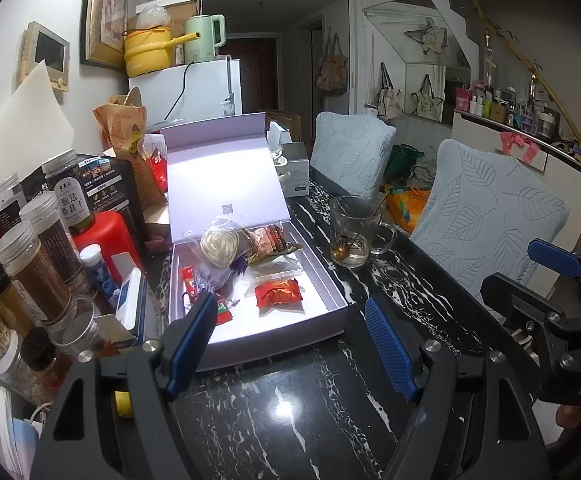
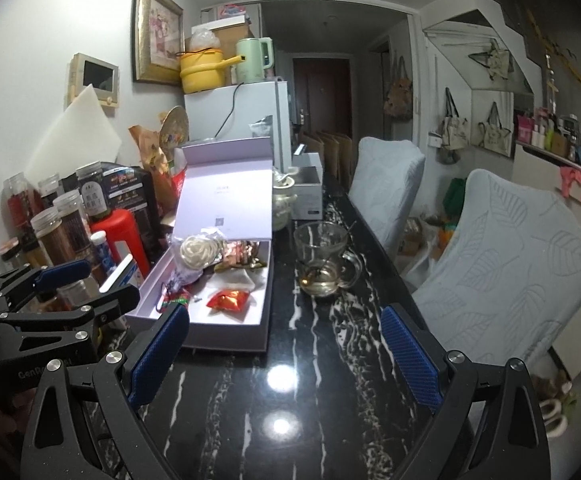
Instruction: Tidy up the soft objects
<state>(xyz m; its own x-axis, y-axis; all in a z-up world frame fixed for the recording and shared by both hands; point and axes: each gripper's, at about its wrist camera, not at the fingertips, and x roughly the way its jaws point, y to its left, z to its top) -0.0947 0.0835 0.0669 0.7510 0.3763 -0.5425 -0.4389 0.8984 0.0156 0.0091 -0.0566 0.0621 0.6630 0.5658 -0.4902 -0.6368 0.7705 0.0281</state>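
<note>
Risk: you're hovering both grippers, left gripper (image 1: 290, 344) and right gripper (image 2: 286, 356), spread and empty, before the box (image 1: 274, 344); soft packets (image 1: 279, 293) are lying inside it, glass mug (image 1: 356, 232) standing beside it, easily clipped.

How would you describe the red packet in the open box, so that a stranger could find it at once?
On the black marble table lies a shallow pale lilac box with its lid raised. Most of its contents crowd the far end, around a cream rose-shaped thing. The red packet lies alone nearer the front, on bare box floor: shiny, crinkled, pillow-shaped, with gold print.
</note>
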